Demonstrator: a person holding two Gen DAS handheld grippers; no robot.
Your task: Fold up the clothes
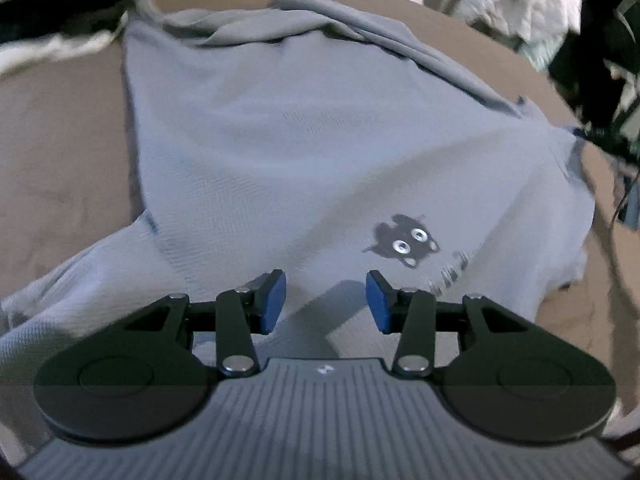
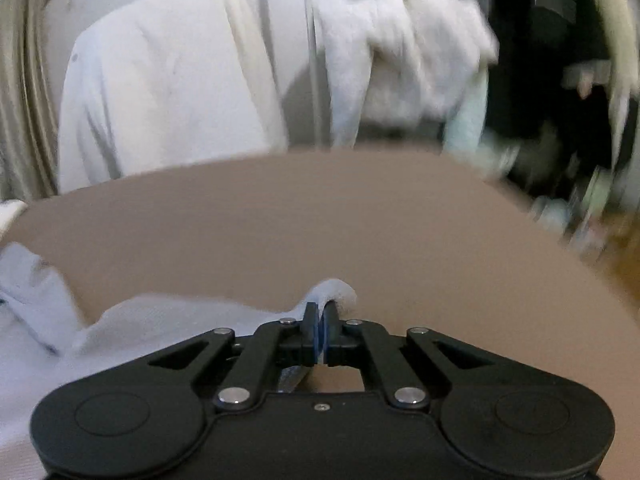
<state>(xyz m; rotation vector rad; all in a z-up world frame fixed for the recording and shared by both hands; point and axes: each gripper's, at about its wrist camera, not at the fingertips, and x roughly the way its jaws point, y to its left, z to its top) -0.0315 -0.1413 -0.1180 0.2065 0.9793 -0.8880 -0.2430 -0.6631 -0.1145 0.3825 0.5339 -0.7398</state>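
- The left gripper [image 1: 326, 300] is hovering with its jaws apart, empty, just above the grey T-shirt [image 1: 280, 140] lying spread ahead on the brown surface [image 1: 60, 128].
- The right gripper [image 2: 320, 334] is pinching the T-shirt's edge [image 2: 334, 292] between closed pads.

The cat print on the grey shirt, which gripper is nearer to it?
Left. The left gripper hovers open just short of the cat print; the right gripper pinches a shirt edge, print unseen there.
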